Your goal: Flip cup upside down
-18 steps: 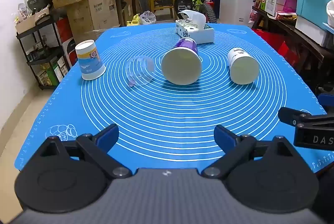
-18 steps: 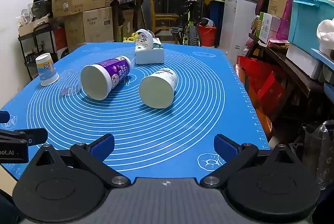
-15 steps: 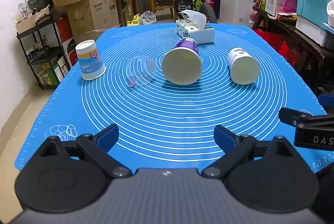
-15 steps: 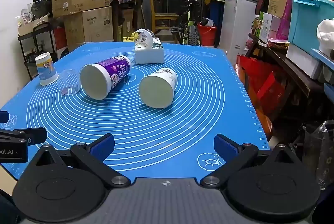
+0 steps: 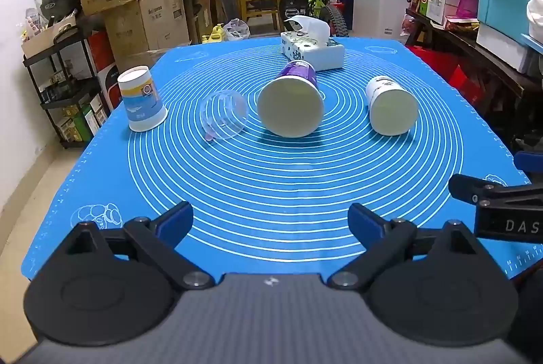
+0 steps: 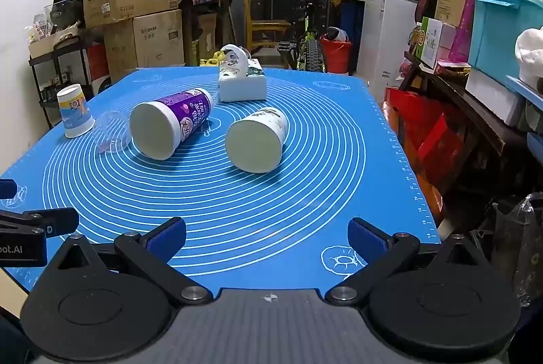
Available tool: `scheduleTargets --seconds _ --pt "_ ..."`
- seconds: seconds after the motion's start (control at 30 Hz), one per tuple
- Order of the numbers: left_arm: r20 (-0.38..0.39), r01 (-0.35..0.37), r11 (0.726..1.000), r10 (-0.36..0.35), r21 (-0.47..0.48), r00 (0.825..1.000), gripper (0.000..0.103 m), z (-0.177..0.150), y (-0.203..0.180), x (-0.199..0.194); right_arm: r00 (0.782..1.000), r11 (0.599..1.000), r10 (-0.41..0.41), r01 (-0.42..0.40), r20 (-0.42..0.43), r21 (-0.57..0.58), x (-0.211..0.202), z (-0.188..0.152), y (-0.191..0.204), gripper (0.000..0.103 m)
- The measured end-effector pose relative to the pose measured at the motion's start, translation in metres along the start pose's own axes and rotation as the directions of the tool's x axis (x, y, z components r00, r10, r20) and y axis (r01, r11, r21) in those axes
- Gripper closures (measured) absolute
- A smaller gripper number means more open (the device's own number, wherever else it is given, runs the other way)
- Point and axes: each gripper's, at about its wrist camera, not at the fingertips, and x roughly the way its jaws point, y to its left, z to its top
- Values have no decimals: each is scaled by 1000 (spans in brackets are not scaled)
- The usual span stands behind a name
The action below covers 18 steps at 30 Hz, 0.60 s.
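Observation:
Several cups are on the blue mat (image 5: 271, 187). A purple cup (image 5: 290, 104) lies on its side, mouth toward me; it also shows in the right wrist view (image 6: 169, 126). A white patterned cup (image 5: 392, 108) lies on its side to its right, also in the right wrist view (image 6: 256, 140). A clear plastic cup (image 5: 222, 119) lies on its side, also in the right wrist view (image 6: 110, 136). A blue-and-white cup (image 5: 141, 102) stands upside down at the left, also in the right wrist view (image 6: 74, 114). My left gripper (image 5: 269, 221) and right gripper (image 6: 268, 235) are open and empty near the mat's front edge.
A tissue box (image 5: 312, 50) sits at the back of the mat, also in the right wrist view (image 6: 241, 80). Cardboard boxes (image 5: 135, 1) and a shelf (image 5: 57, 85) stand to the left. A cluttered bench with a teal bin (image 6: 502, 35) runs along the right.

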Motion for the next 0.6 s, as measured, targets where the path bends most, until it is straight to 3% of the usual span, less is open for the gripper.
scheduleTargets --seconds 0.6 --pt "-4 -2 1000 2 0 1000 6 0 0 -1 1000 1000 0 0 -3 2 0 -1 -2 2"
